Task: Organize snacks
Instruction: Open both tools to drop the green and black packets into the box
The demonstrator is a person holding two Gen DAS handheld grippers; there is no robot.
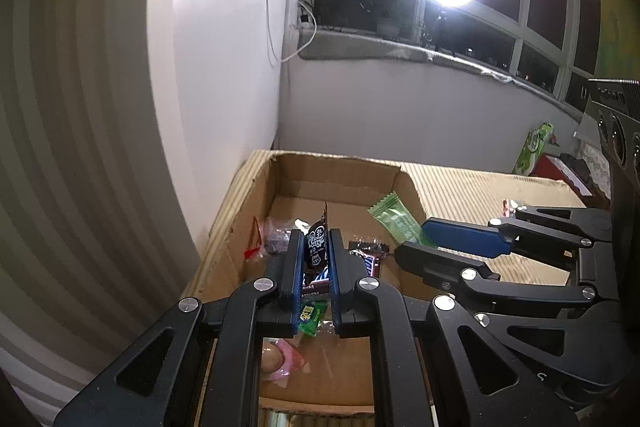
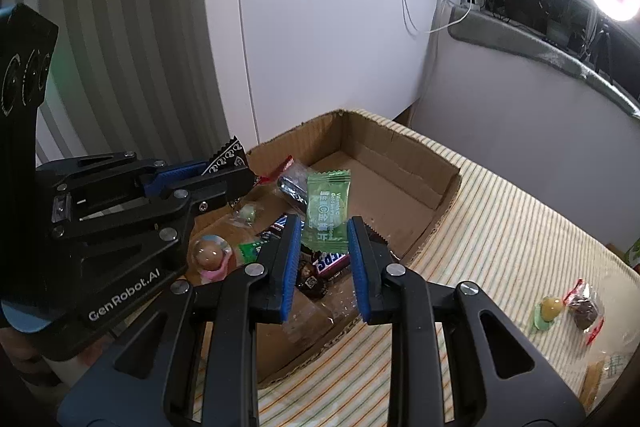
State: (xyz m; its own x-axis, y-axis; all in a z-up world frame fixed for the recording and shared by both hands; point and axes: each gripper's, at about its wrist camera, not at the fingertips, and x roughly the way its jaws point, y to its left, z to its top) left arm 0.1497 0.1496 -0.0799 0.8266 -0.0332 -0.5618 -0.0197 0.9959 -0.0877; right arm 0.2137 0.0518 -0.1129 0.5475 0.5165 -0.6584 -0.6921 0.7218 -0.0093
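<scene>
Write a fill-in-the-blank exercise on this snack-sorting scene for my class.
The left claw is shut on a ___ packet.
The wrapper between the fingers of the right claw is ___.
Below both claws stands an open ___ box.
Missing words: black, green, cardboard.

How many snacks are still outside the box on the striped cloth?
2, both at the right edge of the right wrist view: a round candy and, just right of it, a dark wrapped sweet. More may lie outside the frame.
</scene>
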